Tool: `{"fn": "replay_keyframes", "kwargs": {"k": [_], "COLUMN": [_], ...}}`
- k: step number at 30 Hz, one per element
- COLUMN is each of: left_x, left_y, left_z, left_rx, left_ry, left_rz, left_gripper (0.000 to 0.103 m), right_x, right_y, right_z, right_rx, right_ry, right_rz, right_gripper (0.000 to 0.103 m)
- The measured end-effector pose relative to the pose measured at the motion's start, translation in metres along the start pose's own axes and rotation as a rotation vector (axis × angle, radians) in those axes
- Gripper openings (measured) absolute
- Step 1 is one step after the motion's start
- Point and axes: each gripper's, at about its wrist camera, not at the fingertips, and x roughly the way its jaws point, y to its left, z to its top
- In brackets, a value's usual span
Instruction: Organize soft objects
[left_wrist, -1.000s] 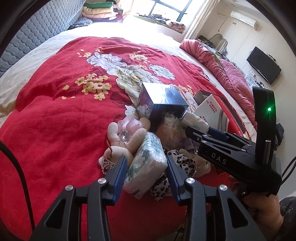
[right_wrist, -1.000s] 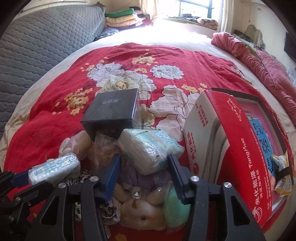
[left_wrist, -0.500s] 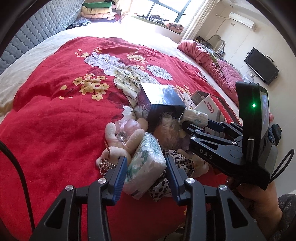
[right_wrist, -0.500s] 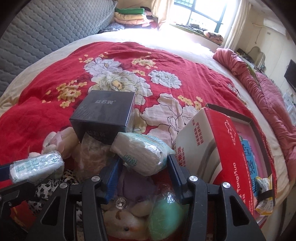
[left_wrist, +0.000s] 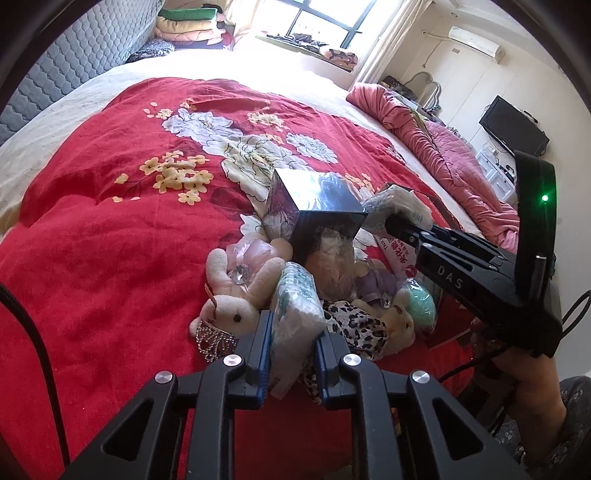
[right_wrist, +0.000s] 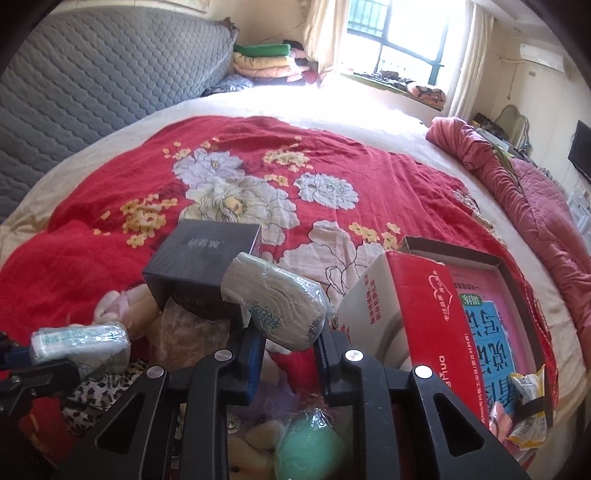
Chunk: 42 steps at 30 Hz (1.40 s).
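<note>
The left claw (left_wrist: 293, 343) is closing on a soft tissue pack (left_wrist: 297, 314), its blue pads (left_wrist: 264, 347) pressing both long sides so the pack stands on edge between them, raised slightly over the heap of soft things on the bed (left_wrist: 92, 229). The right claw (right_wrist: 290, 345) is pressed together on a second wrapped pack (right_wrist: 277, 299), pinching its lower end while the rest sticks out toward 12 o'clock above the toys.

In the left wrist view, a cream plush bunny (left_wrist: 232, 299) lies at 9 o'clock of the held pack, a leopard-print piece (left_wrist: 354, 328) at 3 o'clock, and a mint green ball (left_wrist: 419, 301) farther toward 3 o'clock. A dark glossy box (left_wrist: 317, 218) sits at 12 o'clock, touching the pile. The right claw's body crosses in from 3 o'clock, with a hand (left_wrist: 532, 398) under it.

In the right wrist view, a red carton (right_wrist: 436, 314) lies open at 3 o'clock of the pinched pack, with printed packets inside; what they hold is hard to read. The first pack shows at 9 o'clock, low left
</note>
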Motion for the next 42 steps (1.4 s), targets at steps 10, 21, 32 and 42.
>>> {"fn": "replay_keyframes", "kwargs": {"k": [10,21,32,42], "left_x": [-0.034,-0.056,-0.081,-0.109], "left_y": [-0.017,-0.032,-0.055,-0.087], "left_z": [0.004,0.001,0.006,0.011], "left_rx": [0.042,0.062,0.072,0.112], "left_ry": [-0.128,-0.169,-0.190,-0.224], "left_rz": [-0.006,0.067,0.120,0.140], "left_gripper": [0.019,0.019,0.019,0.019], "right_x": [-0.038,-0.075,-0.118,-0.154], "right_y": [-0.012,0.004,0.006,-0.009], "right_z": [-0.005,-0.005,0.001,0.005], "right_rx": [0.072,0.037,0.026,0.050], "right_ry": [-0.037,-0.093,-0.174,-0.223], "right_rz": [0.117,0.200,0.244,0.240], "right_gripper": [0.024,0.024,0.024,0.024]}}
